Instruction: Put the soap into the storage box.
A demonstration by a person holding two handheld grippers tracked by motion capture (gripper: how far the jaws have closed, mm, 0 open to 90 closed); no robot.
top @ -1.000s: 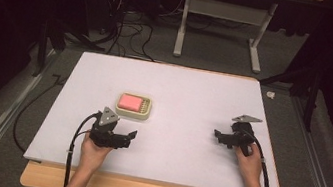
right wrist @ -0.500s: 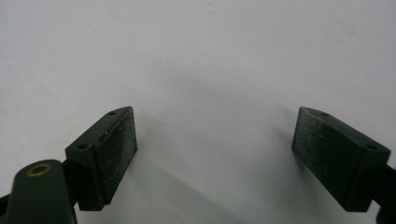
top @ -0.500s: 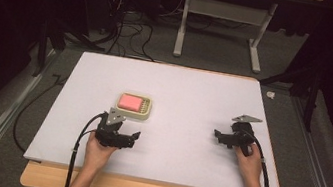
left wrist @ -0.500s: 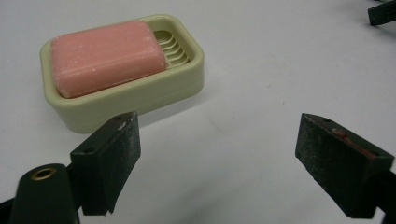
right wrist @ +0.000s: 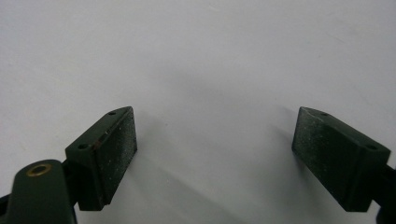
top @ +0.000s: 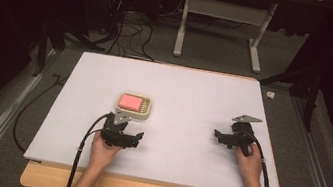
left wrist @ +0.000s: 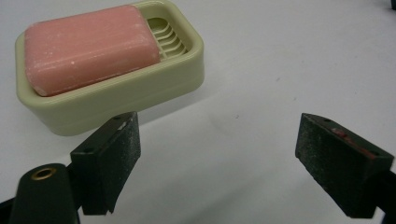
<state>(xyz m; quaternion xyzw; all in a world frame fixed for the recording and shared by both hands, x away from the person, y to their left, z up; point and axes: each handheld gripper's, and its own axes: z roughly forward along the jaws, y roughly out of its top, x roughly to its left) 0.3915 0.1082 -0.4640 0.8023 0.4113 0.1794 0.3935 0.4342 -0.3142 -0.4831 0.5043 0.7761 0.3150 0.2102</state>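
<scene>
No text, label, brand, number or sign is showing legibly on the pink soap (left wrist: 91, 46), its soap dish (left wrist: 116, 100), or the desk (top: 195, 93).

Bright overhead light washes the white table (top: 193, 103); surroundings fall into darkness, both gripper views slightly soft, shadows faint.

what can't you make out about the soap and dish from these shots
- Underside of the soap: hidden in the left gripper view by the soap dish it lies in.
- Dish's ridged floor: mostly covered by the soap.
- High view: soap too small for surface detail.
- Dish's near edge in the high view: partly behind the left gripper.
</scene>
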